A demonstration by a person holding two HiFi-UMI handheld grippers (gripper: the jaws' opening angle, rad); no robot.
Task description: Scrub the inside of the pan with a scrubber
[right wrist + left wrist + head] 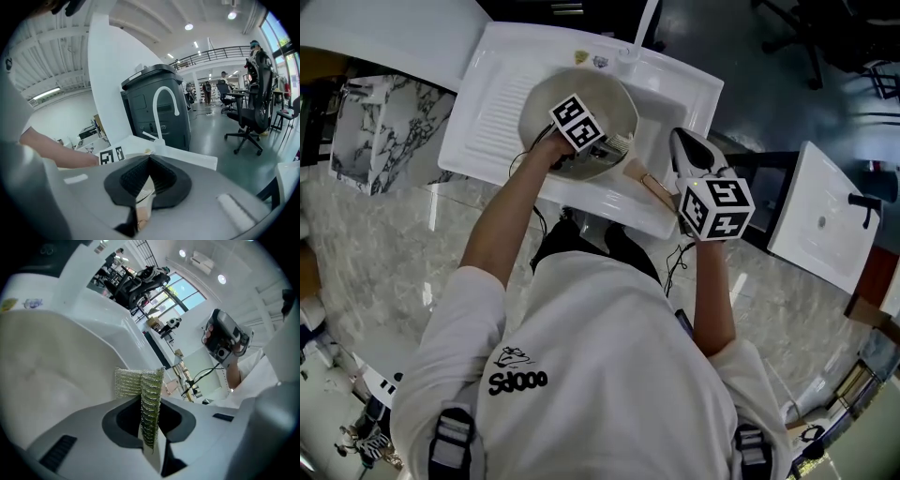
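A round cream-coloured pan (551,101) is held tipped up in the basin of a white sink unit with a ribbed drainboard (492,112), so that its inside is turned toward the person. It is steadied by its pale wooden handle (645,183), on which the jaws of the right gripper (147,187) are closed; the handle's end, with a small ring, is seen between them. This grip probably keeps the pan from sliding or turning under pressure.

A green-gold mesh scrubber (151,399) is clamped edge-on between the jaws of the left gripper (598,148), with its free end standing out past the tips. It is held just beside the pan's smooth inner wall — whether it touches cannot be told. With the scrubber projecting so, the mesh would meet the pan rather than the jaws.

A white curved faucet (164,101) rises behind the basin, near the pan's far rim — the likeliest thing to be struck on a long stroke. A marble-patterned box (366,131) stands to the left, and a second white basin (820,220) lies well apart at the right.
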